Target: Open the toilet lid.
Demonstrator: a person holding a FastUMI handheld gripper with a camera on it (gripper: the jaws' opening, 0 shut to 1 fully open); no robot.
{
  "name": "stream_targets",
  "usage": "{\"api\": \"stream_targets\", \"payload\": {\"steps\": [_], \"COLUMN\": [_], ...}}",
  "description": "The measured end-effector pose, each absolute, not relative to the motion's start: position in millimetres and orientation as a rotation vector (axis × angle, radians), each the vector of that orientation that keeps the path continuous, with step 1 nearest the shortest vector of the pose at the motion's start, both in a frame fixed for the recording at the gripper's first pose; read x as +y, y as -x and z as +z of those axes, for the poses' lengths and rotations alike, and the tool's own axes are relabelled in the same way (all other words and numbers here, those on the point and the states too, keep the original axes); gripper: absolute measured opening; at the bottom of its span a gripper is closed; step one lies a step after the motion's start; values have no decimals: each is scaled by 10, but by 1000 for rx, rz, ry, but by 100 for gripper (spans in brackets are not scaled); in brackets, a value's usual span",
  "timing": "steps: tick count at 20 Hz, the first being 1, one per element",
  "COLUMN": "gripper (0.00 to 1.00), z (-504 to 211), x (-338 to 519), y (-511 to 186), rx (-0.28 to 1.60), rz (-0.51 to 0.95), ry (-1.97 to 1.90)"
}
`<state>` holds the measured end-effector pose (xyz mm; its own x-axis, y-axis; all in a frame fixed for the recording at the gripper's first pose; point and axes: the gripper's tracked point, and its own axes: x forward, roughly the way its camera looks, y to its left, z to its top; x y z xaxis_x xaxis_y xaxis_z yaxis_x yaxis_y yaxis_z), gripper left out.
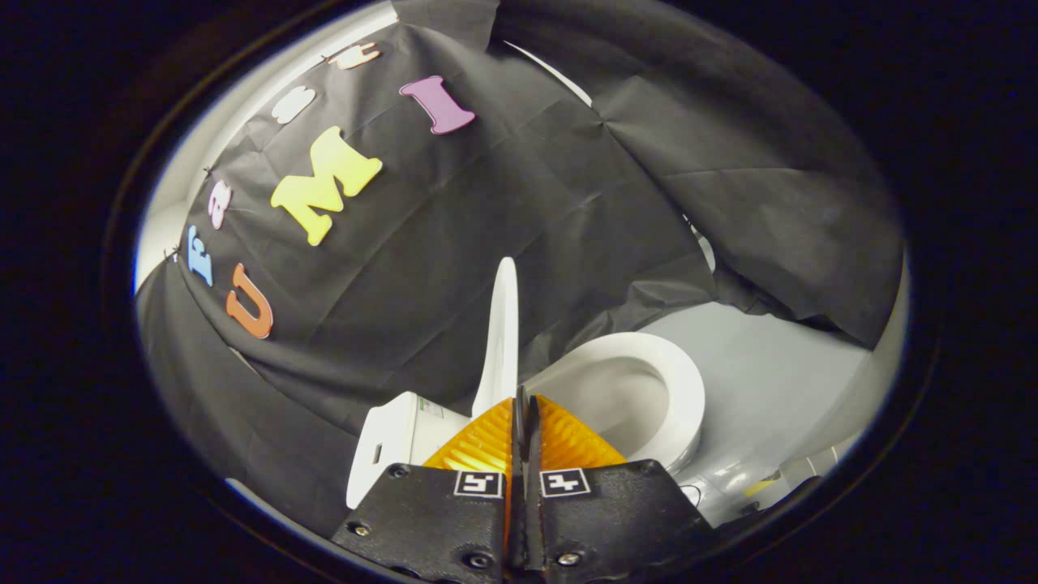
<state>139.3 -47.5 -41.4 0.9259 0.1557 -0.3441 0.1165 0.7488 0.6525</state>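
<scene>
1. Lid [504, 332] stands raised, seen edge-on as a thin white blade rising from just beyond the fingertips. It leans slightly and ends against the black cloth [503, 211] behind it.
2. Tool [521, 399]: the two orange fingers [486, 442] lie pressed together, with only a dark seam between them. Jaws are clenched. The tips meet right at the lower edge of the lid; whether they pinch that edge or merely sit in front of it cannot be told.
3. Each black finger mount [430, 519] carries a small square marker near the seam, one on either side.
4. Seat [677, 381] is down, a white oval ring, lying to the right of the fingers and beyond them. The bowl [616, 397] inside the ring is exposed and pale.
5. Tank [397, 442], a white box, sits to the left of the fingers, next to the foot of the lid.
6. Floor [770, 381] is light grey and shows to the right of the seat, running under the hanging cloth.
7. A few small items lie on the floor at the lower right near the toilet base; they are too small to identify.
</scene>
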Motion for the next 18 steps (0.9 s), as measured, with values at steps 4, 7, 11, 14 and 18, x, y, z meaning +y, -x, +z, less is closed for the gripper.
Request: {"api": "stream_targets", "payload": {"steps": [4,7,11,14,18], "gripper": [4,5,5,5,5], "z": [-311,-213,-82,4,142], "x": [-345,-238,-90,33,221], "y": [-1384,-1377,-1362,-1359,-1387], "rx": [383,373,369,356,348], "rz": [18,18,19,24,25], "ry": [-692,-657,-618,-590,-529]}}
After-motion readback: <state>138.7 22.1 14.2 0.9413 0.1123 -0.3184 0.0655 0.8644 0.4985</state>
